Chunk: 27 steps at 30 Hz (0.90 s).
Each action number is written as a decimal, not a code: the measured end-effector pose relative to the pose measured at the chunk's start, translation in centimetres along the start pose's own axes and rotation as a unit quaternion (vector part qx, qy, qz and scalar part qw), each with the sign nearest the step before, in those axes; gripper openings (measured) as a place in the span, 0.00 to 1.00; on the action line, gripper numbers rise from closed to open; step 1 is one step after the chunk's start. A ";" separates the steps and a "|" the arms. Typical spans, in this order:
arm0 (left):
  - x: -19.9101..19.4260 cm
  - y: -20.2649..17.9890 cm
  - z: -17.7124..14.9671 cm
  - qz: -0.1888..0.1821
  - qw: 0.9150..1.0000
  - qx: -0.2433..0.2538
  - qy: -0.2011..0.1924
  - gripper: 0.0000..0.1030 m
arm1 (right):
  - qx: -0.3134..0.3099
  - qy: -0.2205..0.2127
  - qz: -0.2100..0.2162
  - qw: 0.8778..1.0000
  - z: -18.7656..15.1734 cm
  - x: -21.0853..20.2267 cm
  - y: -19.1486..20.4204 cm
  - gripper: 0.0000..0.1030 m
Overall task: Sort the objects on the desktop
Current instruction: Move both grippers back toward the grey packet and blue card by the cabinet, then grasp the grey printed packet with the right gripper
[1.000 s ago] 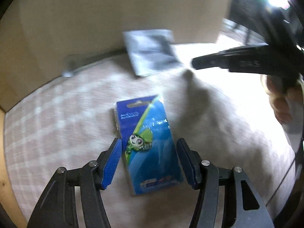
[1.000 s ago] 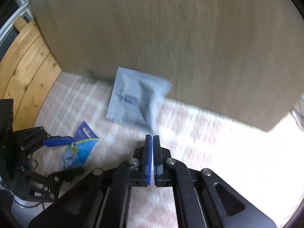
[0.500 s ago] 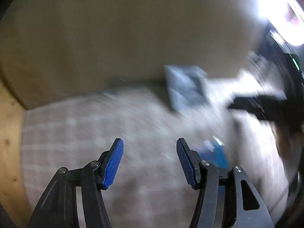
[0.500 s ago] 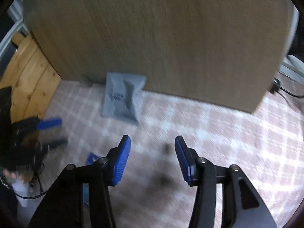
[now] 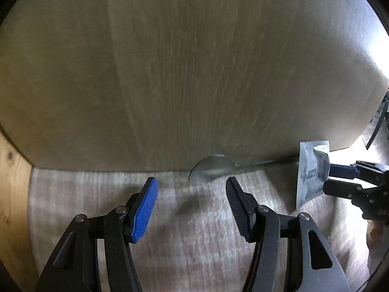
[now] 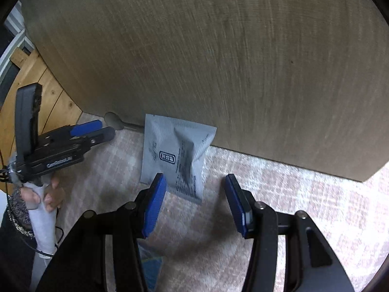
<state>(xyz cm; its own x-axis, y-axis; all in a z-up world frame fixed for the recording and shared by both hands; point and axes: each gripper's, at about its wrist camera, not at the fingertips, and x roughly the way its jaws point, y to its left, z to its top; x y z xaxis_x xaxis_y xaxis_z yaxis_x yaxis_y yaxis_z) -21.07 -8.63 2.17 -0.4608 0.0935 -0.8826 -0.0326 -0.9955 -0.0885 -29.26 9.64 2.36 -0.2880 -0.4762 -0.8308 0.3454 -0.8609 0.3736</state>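
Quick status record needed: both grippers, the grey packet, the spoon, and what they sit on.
left gripper: open, empty, pointed at the spoon
right gripper: open, empty, near edge of the packet between its fingers
grey packet: lies on the cloth, far edge against the wooden board, one corner creased up
spoon: metal, at the foot of the board, handle running toward the packet
blue card: only partly seen under the right gripper
surface: pale checked cloth
backdrop: wooden board, upright behind the items
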 end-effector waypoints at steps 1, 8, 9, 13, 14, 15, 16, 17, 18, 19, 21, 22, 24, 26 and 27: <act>0.1 -0.2 0.0 0.004 1.000 0.003 -0.002 0.54 | 0.002 -0.002 0.003 1.000 0.1 0.1 0.0 0.48; -0.2 -0.4 -1.1 -0.012 1.000 0.002 -0.005 0.42 | 0.002 -0.014 0.014 1.000 0.3 1.3 1.1 0.48; -0.3 -0.4 -1.3 -0.015 1.000 0.004 -0.003 0.24 | 0.001 -0.016 0.014 1.000 0.6 1.1 0.8 0.48; -1.2 -1.3 -2.4 -0.025 1.000 0.003 -0.002 0.05 | 0.003 -0.001 0.023 1.000 0.5 2.1 1.4 0.18; -1.7 -0.9 -2.1 -0.024 1.000 0.008 -0.003 0.05 | 0.006 0.005 0.027 1.000 0.5 1.4 0.8 0.17; -2.0 -1.2 -2.5 -0.027 0.999 0.016 -0.001 0.04 | 0.007 0.004 0.030 1.000 0.3 1.6 1.1 0.17; -2.2 -2.1 -3.0 -0.037 0.999 0.028 0.003 0.04 | 0.005 0.005 0.030 1.000 0.2 1.6 1.2 0.16; -2.4 -2.7 -3.4 -0.040 0.998 0.037 0.005 0.04 | 0.003 0.007 0.031 1.000 0.0 1.5 1.3 0.16; -2.6 -3.5 -3.9 -0.040 0.998 0.048 0.006 0.04 | 0.003 0.009 0.030 1.000 -0.3 1.4 1.3 0.16; -2.8 -4.5 -4.6 -0.042 0.997 0.059 0.010 0.03 | 0.000 0.011 0.028 1.000 -0.6 1.3 1.4 0.15; -3.2 -5.8 -5.8 -0.059 0.996 0.072 0.018 0.02 | -0.007 0.017 0.025 1.000 -1.2 0.8 1.4 0.13; -3.5 -6.7 -6.6 -0.057 0.995 0.083 0.018 0.02 | -0.010 0.018 0.024 0.999 -1.7 0.4 1.4 0.12; -3.9 -8.6 -7.9 -0.059 0.993 0.104 0.023 0.02 | -0.010 0.019 0.022 1.000 -2.8 -0.2 1.1 0.11; -4.5 -10.1 -9.4 -0.069 0.991 0.113 0.031 0.02 | 0.000 0.022 0.019 1.000 -3.7 -1.1 0.3 0.01; -4.8 -10.7 -10.0 -0.073 0.990 0.117 0.034 0.02 | 0.007 0.028 0.012 1.000 -4.2 -1.5 -0.5 0.01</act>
<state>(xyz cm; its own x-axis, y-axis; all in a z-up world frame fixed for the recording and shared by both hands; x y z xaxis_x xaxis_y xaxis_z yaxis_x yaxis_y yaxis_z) -9.67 1.72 2.75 -0.3765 0.2287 -0.8977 -0.3027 -0.9462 -0.1141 -25.22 11.52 1.68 -0.2298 -0.4858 -0.8433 0.3380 -0.8524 0.3990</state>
